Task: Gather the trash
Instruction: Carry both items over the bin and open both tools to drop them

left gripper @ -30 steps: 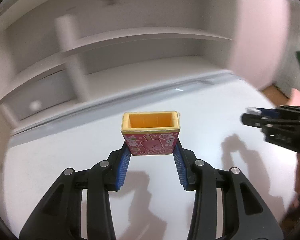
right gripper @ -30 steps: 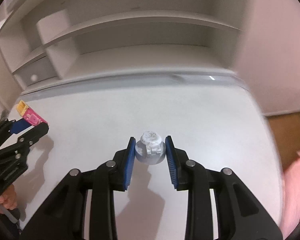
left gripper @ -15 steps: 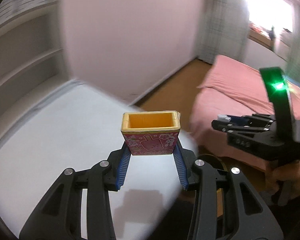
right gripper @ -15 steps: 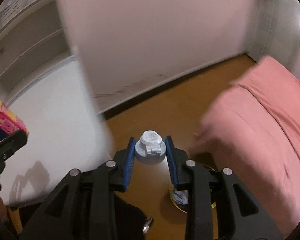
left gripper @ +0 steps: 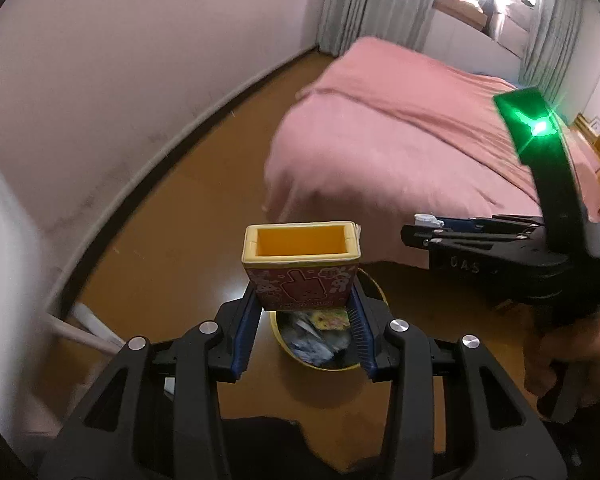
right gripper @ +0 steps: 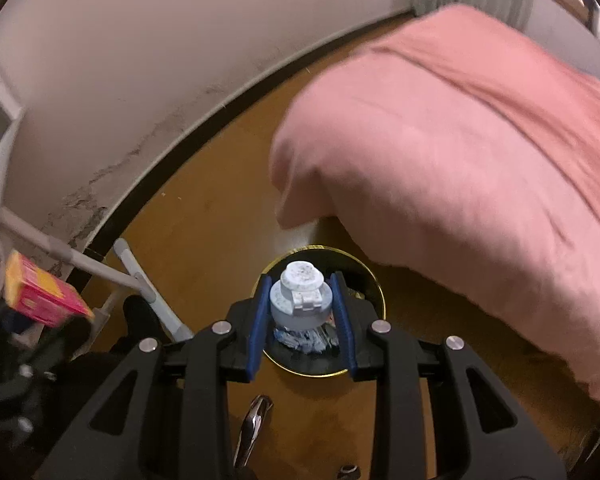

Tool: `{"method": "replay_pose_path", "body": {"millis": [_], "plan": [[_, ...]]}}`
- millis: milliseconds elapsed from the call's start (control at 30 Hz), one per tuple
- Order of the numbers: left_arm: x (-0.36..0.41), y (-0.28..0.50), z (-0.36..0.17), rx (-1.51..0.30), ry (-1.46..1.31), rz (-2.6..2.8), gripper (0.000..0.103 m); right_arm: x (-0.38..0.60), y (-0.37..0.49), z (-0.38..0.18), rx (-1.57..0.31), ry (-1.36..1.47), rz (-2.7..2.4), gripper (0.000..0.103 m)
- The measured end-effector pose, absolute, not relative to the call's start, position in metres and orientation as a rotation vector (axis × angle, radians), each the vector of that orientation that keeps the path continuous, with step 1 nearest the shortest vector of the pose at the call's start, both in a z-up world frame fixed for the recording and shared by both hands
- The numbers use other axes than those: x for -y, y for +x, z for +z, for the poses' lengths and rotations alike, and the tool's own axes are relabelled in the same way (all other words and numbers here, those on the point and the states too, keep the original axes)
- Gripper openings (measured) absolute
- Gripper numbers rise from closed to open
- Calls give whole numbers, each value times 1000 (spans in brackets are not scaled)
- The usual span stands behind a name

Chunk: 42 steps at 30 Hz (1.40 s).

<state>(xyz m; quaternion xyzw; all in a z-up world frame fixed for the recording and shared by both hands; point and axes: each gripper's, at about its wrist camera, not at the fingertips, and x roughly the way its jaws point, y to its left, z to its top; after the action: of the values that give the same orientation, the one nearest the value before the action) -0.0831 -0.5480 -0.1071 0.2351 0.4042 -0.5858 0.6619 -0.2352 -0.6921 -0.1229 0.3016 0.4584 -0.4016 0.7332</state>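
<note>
Wooden floor (left gripper: 172, 240) bounded by a pale wall (left gripper: 120, 60) with a dark baseboard; a bed under a pink cover (left gripper: 400, 132) fills the upper right of both views, with grey-green curtains (left gripper: 348, 4) and a bright window behind it. At left in the right wrist view, white metal legs (right gripper: 136, 280) of some furniture stand on the floor near the wall. A round, yellow-rimmed trash bin (right gripper: 364, 366) sits on the floor just beside the corner of the bed; crumpled wrappers (left gripper: 316, 340) lie inside it. Left gripper (left gripper: 305, 300): blue-padded fingers (left gripper: 246, 328) closed at moderate width on a pink carton (left gripper: 300, 268) with an open yellow top, held upright above the bin and partly hiding its far rim. Right gripper (right gripper: 300, 304): fingers (right gripper: 260, 316) closed narrowly on a pale grey, speckled bottle cap piece (right gripper: 300, 296), held directly over the bin opening and covering much of the contents. From the left wrist view the right gripper (left gripper: 424, 232) appears in profile at right, level with the carton and apart from it, a green indicator light (left gripper: 540, 128) glowing on its mount; the person's hand (left gripper: 572, 356) grips its handle.
</note>
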Motion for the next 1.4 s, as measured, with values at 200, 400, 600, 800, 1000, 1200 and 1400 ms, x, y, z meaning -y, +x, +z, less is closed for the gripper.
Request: {"method": "replay_pose_path", "body": {"millis": [200, 400, 600, 800, 1000, 1200, 1400], "plan": [[591, -92, -171, -1055, 561, -1335, 41, 707, -236, -163, -1088, 747, -888, 30], [603, -103, -213, -1099, 576, -1338, 41, 711, -243, -180, -1111, 817, -874, 30], [608, -103, -235, -1169, 552, -1364, 41, 713, -241, -185, -1114, 844, -866, 30], [604, -104, -238, -1169, 537, -1383, 41, 716, -243, -186, -1112, 853, -873, 30], [608, -103, -239, -1185, 521, -1387, 43, 715, -240, -186, -1110, 849, -871, 30], [605, -102, -236, -1172, 511, -1388, 56, 716, -240, -186, -1110, 852, -868, 30], [599, -99, -235, -1176, 505, -1385, 60, 714, -240, -187, -1107, 860, -864, 30]]}}
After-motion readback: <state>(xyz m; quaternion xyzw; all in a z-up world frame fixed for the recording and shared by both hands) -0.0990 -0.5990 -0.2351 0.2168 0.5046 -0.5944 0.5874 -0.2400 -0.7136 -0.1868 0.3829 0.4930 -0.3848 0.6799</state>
